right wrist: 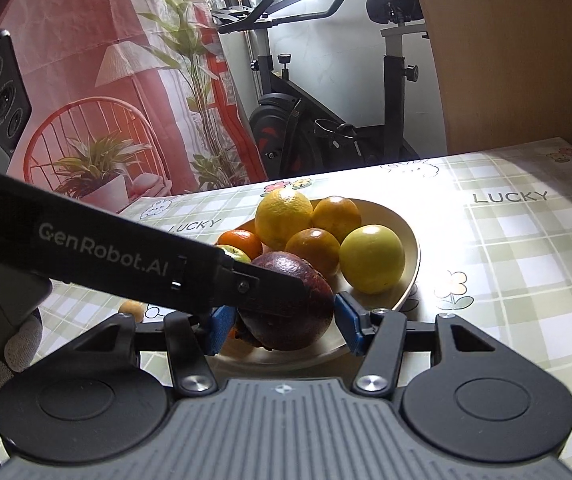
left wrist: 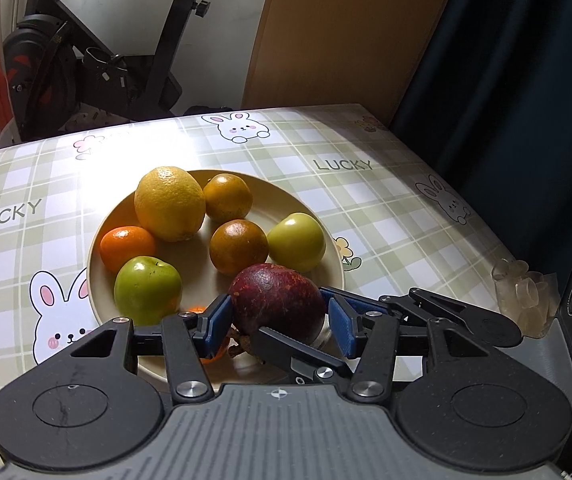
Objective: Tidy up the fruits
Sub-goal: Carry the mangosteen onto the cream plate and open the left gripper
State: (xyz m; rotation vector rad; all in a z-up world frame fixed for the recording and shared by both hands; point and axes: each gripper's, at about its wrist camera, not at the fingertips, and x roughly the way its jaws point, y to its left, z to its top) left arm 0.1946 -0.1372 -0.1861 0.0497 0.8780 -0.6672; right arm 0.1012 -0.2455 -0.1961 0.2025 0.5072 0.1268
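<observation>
A cream plate (left wrist: 337, 264) sits on a checked rabbit-print tablecloth (left wrist: 385, 208). Clock positions are as the left wrist camera sees the plate.

- One lemon (left wrist: 170, 204) lies at 11 o'clock.
- Two green-brown mandarins: one (left wrist: 228, 202) at 12 o'clock, touching the lemon, and the other (left wrist: 238, 246) near the middle.
- One bright orange tangerine (left wrist: 126, 248) lies at 9 o'clock.
- Two green apple-like fruits: one (left wrist: 148, 290) at 8 o'clock and one (left wrist: 295, 242) at 3 o'clock.
- One dark red mangosteen (left wrist: 278, 296) is over the rim at 5 o'clock, with a sliver of something orange below it.

In the right wrist view, one small orange fruit (right wrist: 132, 310) lies on the cloth, off the plate at its 8 o'clock.

Both tools meet at the mangosteen. The left gripper (left wrist: 280, 316) has a blue pad on each side of it. The right gripper (right wrist: 286, 324) brackets it the same way. From the 9 o'clock side, the left tool's finger crosses over the top of the fruit. I cannot tell whether either one is actually clamping it.

A grey-gloved hand (right wrist: 6, 352) shows at 8 o'clock in the right wrist frame. One exercise bike (left wrist: 98, 60) stands beyond the table.
</observation>
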